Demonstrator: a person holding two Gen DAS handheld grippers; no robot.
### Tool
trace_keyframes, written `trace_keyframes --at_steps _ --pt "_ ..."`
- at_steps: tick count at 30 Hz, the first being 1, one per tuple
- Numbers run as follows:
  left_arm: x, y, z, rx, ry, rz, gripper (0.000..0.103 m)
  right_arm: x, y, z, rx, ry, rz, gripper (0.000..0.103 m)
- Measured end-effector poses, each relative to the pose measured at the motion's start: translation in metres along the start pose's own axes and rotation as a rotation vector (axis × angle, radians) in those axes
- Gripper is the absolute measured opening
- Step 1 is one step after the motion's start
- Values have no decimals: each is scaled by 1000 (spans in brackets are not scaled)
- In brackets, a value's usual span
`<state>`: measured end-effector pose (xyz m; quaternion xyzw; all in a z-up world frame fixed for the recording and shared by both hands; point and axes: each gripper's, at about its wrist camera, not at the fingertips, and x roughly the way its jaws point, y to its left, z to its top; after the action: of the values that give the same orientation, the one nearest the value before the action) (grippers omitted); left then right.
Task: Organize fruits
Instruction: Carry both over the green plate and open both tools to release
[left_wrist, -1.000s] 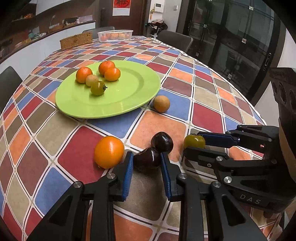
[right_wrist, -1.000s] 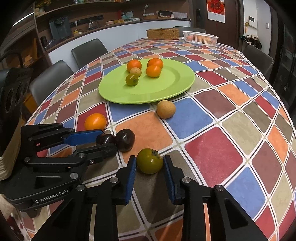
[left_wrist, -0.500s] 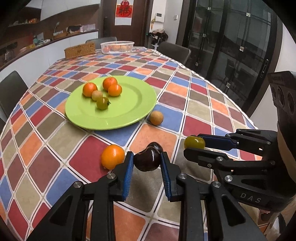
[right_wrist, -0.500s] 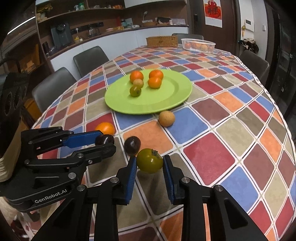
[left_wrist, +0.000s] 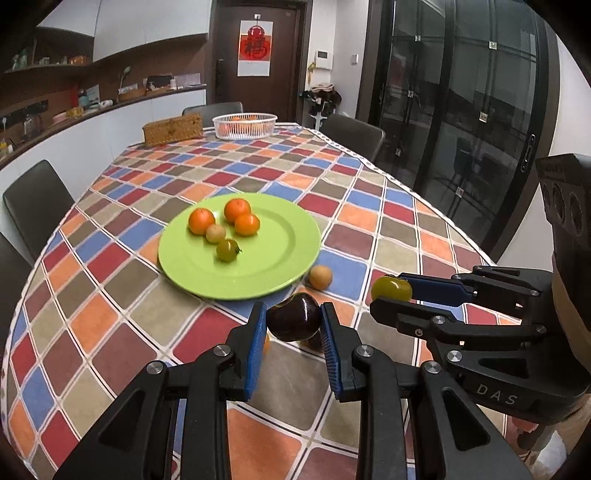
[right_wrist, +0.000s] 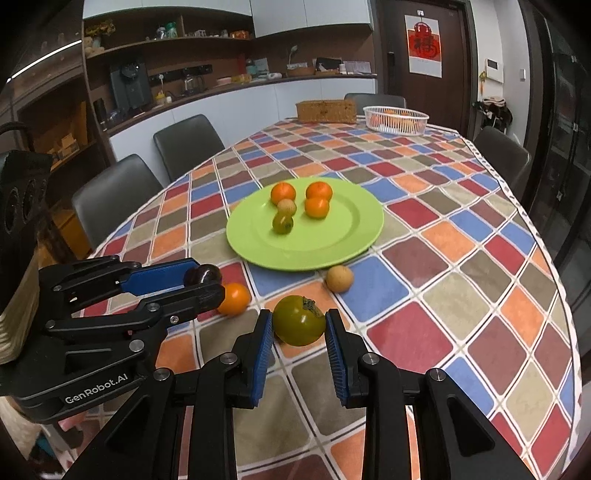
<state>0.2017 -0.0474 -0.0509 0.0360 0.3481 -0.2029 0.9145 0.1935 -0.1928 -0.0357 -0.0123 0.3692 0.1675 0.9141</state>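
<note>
My left gripper (left_wrist: 293, 323) is shut on a dark purple plum (left_wrist: 293, 322) and holds it above the table. My right gripper (right_wrist: 299, 321) is shut on a green tomato (right_wrist: 299, 320), also lifted; it shows at the right of the left wrist view (left_wrist: 391, 289). A green plate (left_wrist: 295, 240) (right_wrist: 343, 229) ahead carries three oranges, a tan fruit and a green tomato (left_wrist: 226, 250). A tan fruit (left_wrist: 320, 277) (right_wrist: 339, 278) lies by the plate's near rim. An orange (right_wrist: 233, 298) lies on the cloth beside the left gripper, and a second dark plum (left_wrist: 313, 341) is mostly hidden under the held plum.
The table has a checkered cloth (right_wrist: 461, 295). A white basket (left_wrist: 245, 125) with fruit and a wicker box (left_wrist: 173, 129) stand at the far end. Dark chairs (right_wrist: 114, 192) line the left side and far end. The table edge curves close on the right.
Both grippers have risen, lifting the plum and the green tomato off the cloth. The view has pulled back from the plate; the orange and second plum stayed on the table.
</note>
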Motion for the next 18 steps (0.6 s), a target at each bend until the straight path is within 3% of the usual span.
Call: trace_keyframes --at_steps 10,18 --pt "2 15 22 3 -28 33 29 4 -2 31 0 -37 -13 30" --pt "26 39 41 -19 5 52 29 30 -8 56 10 -15 -17 30"
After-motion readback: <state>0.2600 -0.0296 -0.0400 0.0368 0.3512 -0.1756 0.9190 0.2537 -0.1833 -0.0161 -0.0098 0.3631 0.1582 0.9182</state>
